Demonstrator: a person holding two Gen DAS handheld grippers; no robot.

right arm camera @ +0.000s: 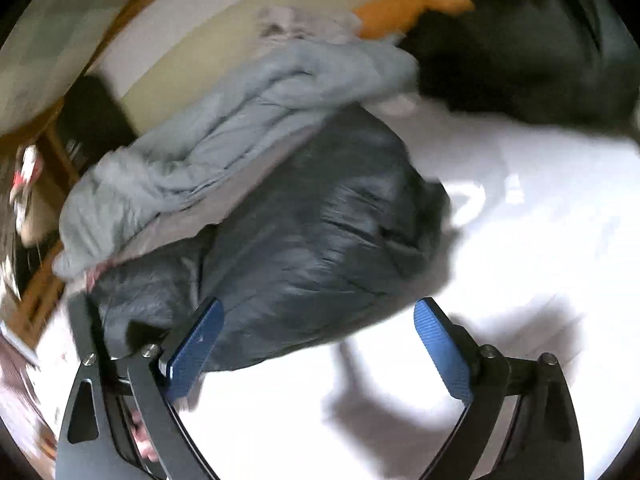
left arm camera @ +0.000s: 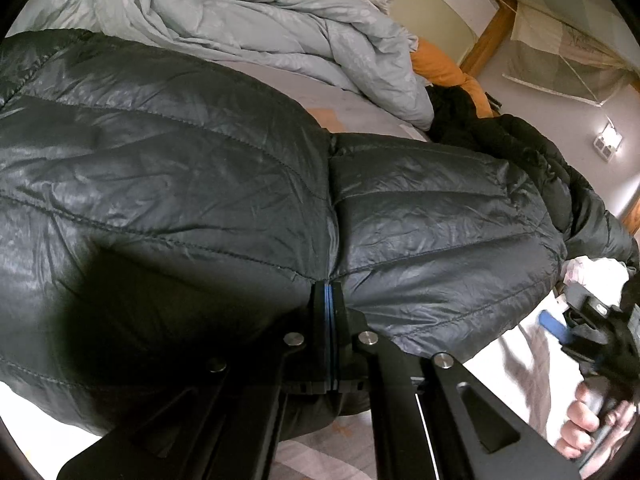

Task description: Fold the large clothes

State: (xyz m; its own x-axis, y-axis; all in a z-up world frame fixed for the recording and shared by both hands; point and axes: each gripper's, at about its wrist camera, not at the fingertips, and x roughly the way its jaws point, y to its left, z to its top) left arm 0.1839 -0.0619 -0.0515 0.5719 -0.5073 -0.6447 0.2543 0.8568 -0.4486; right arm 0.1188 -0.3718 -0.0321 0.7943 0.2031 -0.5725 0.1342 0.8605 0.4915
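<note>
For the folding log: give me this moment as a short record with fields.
garment: dark puffer jacket, spread on the bed
surface: pale sheet
left claw: shut, pinching the jacket's edge
right claw: open, nothing between its pads, jacket just beyond them
behind the jacket: bunched pale blue duvet, orange pillow
fold state: jacket not yet folded flat

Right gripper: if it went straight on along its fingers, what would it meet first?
Probably the dark puffer jacket: it fills the line ahead of the open right gripper, whose jaws hold nothing. The picture is blurred, so depth is unclear.
</note>
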